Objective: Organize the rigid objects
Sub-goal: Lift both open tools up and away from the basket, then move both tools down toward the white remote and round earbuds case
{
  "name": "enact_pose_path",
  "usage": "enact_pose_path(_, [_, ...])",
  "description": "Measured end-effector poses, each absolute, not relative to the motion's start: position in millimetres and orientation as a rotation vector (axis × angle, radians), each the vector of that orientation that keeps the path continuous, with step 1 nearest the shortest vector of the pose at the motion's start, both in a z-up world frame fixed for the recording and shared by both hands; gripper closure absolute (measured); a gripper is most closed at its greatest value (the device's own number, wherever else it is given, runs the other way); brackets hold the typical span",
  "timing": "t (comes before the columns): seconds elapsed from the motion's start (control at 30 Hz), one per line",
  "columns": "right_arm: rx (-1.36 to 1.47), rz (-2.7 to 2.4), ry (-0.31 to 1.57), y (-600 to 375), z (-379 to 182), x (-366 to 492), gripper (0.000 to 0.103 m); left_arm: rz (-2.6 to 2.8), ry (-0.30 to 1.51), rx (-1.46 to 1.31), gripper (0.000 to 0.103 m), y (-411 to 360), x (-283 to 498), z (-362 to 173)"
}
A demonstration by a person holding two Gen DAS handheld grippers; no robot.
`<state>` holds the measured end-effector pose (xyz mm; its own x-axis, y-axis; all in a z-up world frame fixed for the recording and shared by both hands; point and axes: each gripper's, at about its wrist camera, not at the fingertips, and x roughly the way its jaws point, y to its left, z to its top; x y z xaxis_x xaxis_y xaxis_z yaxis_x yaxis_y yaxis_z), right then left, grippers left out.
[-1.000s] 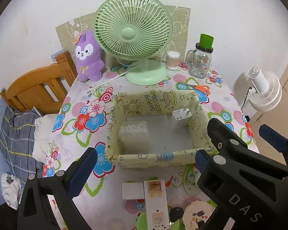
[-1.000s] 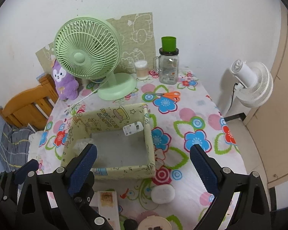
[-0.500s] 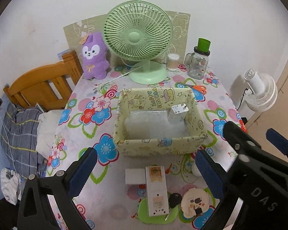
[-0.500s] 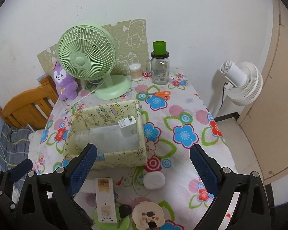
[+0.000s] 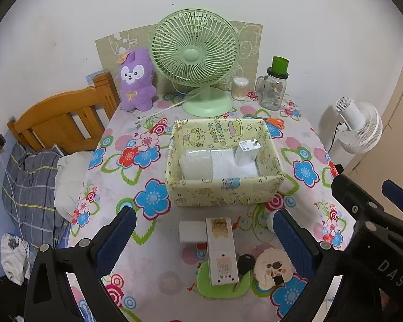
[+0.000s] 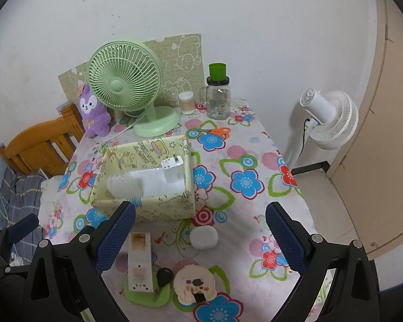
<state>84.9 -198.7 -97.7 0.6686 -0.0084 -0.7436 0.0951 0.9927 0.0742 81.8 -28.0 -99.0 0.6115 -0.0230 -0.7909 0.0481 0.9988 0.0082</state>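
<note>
Grippers both sat high and back from the table, nothing held. Left gripper [image 5: 201, 237] had its jaws wide apart, and so did the right gripper [image 6: 200, 230], which showed up at the right edge of the left wrist view, so the two were side by side.

Closest stuff was the pile at the near edge of the floral tablecloth [image 5: 153, 265]: a white remote control [image 5: 220, 251] lying face down with its long axis running straight away from the jaws, near end resting on a green coaster [image 5: 223, 287]. A small white box [image 5: 192, 231] was touching its far left side. A black key [image 5: 245, 263] sat just right of the remote, then a round cartoon-face mirror [image 6: 194, 284], and a white pebble-shaped case [image 6: 203, 236] a bit further out.

The remote lay almost dead centre between the left jaws, just below them in frame, so the left one looked like the easy pick. Its long axis pointed along the fingers, meaning the jaws would close across the narrow width with no wrist twist needed. For the right gripper the remote was off to its left, and the pebble case was the more natural grab.

Beyond that was the yellow cartoon-print storage box [image 5: 223, 193], well apart from the pile, already holding a white charger plug [image 5: 247, 153] leaning on its right wall and a cloudy plastic container [image 5: 196, 164].
</note>
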Motion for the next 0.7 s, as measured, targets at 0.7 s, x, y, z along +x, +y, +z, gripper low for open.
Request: enact_pose_path(0.7, [0.118, -0.039, 0.825, -207.8, -127.6, 49.9, 0.004, -0.082, 0.972, 0.020, 0.000, -27.4, 61.4, -139.4])
